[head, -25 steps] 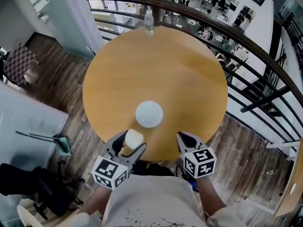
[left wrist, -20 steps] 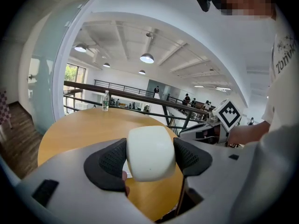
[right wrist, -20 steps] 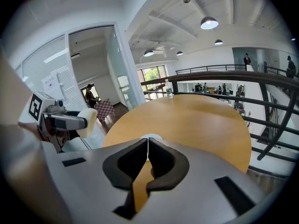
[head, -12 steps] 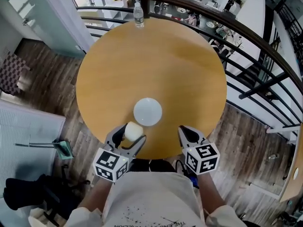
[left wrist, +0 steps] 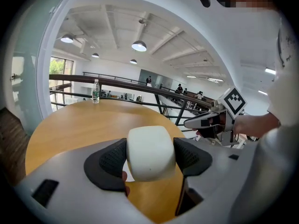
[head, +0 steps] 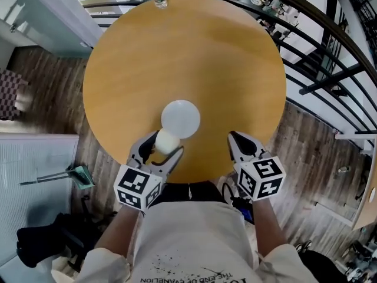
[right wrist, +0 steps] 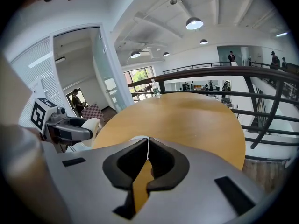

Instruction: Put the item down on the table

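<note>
Item (head: pixel 166 140) clamped in left hand-held gripper (head: pixel 159 148); right hand-held gripper (head: pixel 235 140) closed.

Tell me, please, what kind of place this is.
Probably a mezzanine in an open office: the round wooden table stands beside a dark railing, people stand on a far gallery, and round lamps hang overhead.

The head view is looking steeply down on the surface (head: pixel 235 58); both gripper views are looking low across it toward the bottle (left wrist: pixel 96 91).
</note>
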